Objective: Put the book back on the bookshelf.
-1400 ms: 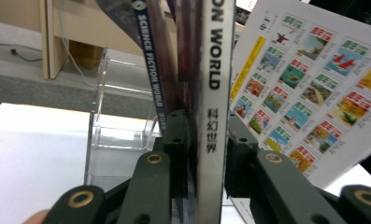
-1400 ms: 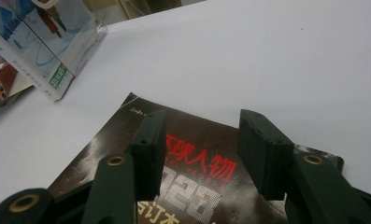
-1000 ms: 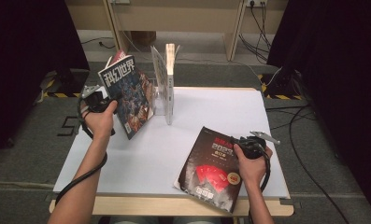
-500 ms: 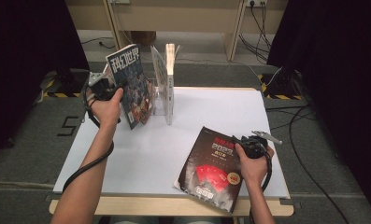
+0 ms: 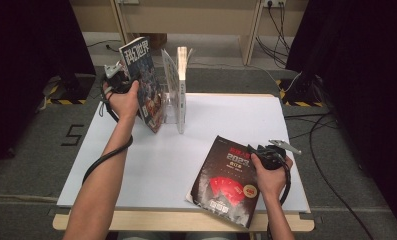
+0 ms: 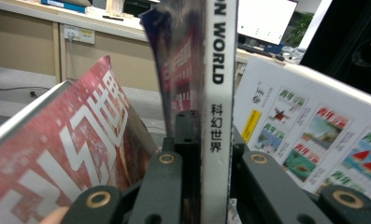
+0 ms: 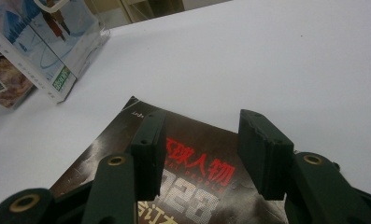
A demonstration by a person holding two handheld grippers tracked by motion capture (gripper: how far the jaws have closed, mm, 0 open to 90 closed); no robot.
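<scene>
The left gripper is clamped on the thin glossy magazine's spine just beside the clear acrylic rack; floppy elsewhere. Right gripper, jaws apart, hovers over the dark flat magazine.

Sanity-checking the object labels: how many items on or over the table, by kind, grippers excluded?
Magazines: 3 (dark-covered magazine in left gripper, black-and-red magazine lying flat, white magazine standing in rack)
Clear plastic rack: 1
Total: 4

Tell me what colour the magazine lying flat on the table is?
The flat magazine is mostly black with red pictures and lettering, clearest in the high view.
</scene>
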